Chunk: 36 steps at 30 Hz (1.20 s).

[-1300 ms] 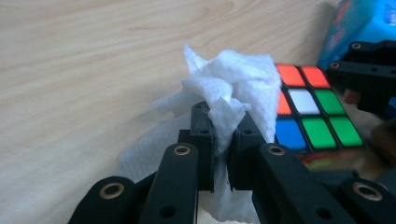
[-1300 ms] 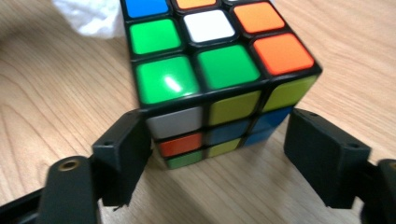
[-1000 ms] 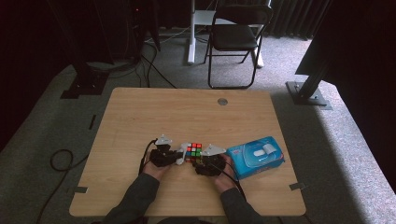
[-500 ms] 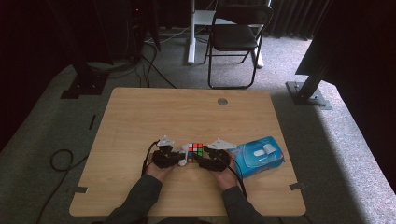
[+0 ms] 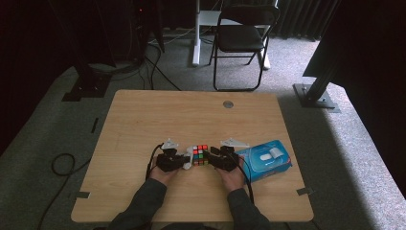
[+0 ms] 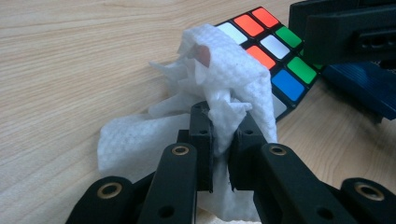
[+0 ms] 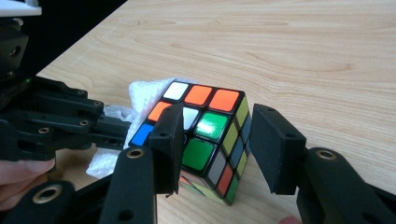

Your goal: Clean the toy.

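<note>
- Cube point(image 5: 200, 155) in high view sits between both grippers near table's point(image 5: 191, 115) front edge; vs a sec ago the right gripper point(image 5: 215, 157) has crept in closer to it, blue wipes pack point(image 5: 265, 160) just behind that tool.
- Left gripper view: left gripper point(image 6: 223, 126) jaws together, clamped on white wipe point(image 6: 224, 79), which is pressed to cube's near face just ahead of the tips.
- Right gripper view: right gripper point(image 7: 217, 140) jaws have just been closing w/ cube point(image 7: 205, 135) between them; left jaw at cube's face, right one apart w/ a gap, so no grip yet.
- Meaning, prob.: right tool is steadying the cube so wiping can go on.
</note>
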Tool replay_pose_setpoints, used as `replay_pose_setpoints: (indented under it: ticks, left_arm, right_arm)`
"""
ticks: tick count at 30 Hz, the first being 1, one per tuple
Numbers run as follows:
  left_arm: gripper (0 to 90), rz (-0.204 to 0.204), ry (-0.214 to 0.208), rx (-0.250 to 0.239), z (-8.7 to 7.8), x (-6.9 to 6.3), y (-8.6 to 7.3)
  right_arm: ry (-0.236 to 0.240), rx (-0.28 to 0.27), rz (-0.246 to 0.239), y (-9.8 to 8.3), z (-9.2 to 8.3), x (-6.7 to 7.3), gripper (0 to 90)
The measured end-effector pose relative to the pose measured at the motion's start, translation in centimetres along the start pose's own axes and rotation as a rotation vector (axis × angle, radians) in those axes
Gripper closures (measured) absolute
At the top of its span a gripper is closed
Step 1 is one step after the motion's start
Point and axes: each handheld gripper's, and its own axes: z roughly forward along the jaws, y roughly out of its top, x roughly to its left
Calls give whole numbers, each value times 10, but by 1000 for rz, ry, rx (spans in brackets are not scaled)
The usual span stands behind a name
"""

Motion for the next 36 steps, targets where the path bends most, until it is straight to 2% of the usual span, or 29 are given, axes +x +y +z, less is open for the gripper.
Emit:
replay_pose_setpoints:
  ticks: [5,7,9,17,24,31,36]
  left_arm:
    - [825,0,10,-6,-1,3,2]
    - [825,-2,11,-9,-1,3,2]
    - [825,-3,17,-11,-1,4,3]
    - [825,-7,23,-38,-4,6,11]
    - [826,-6,16,-71,-4,3,19]
    - [826,-11,10,-64,3,2,21]
    - [828,-16,15,-66,5,2,23]
  right_arm:
    - [-3,29,3,6,3,1,582]
    - [-34,39,-10,7,3,2,597]
    - [-24,42,-9,8,4,2,617]
    - [-58,49,-32,9,4,7,624]
    - [-62,52,-25,10,4,8,633]
    - [-62,47,-22,9,4,10,675]
    - [-62,48,-19,8,4,10,673]
